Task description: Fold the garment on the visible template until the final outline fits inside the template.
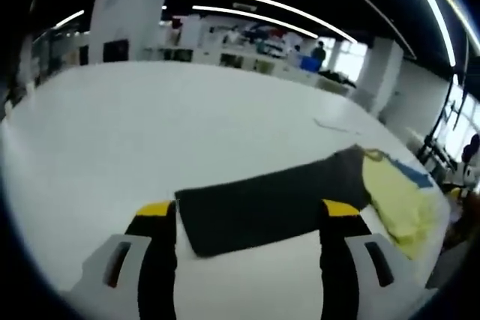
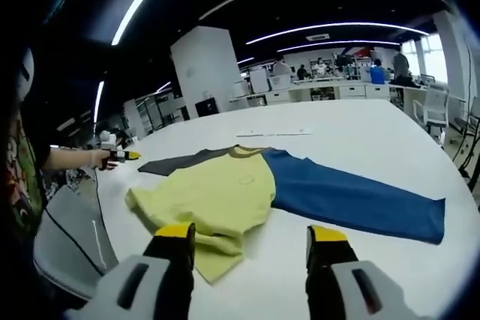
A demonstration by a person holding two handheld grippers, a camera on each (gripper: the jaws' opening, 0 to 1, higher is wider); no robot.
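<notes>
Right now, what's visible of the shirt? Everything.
The shirt is a long-sleeved top with a yellow body, one blue sleeve and one dark grey sleeve, soft knit by the look. It lies on the white table, sleeves stretched out, hem rumpled. Neither gripper touches it.

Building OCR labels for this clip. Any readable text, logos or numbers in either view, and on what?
None readable.
Shirt: faint round mark on the yellow chest, too blurred to read.
Person's top at the right gripper view's left edge: colourful print, no legible letters.
Strip on the table beyond the shirt: too small to tell if it bears text.
</notes>
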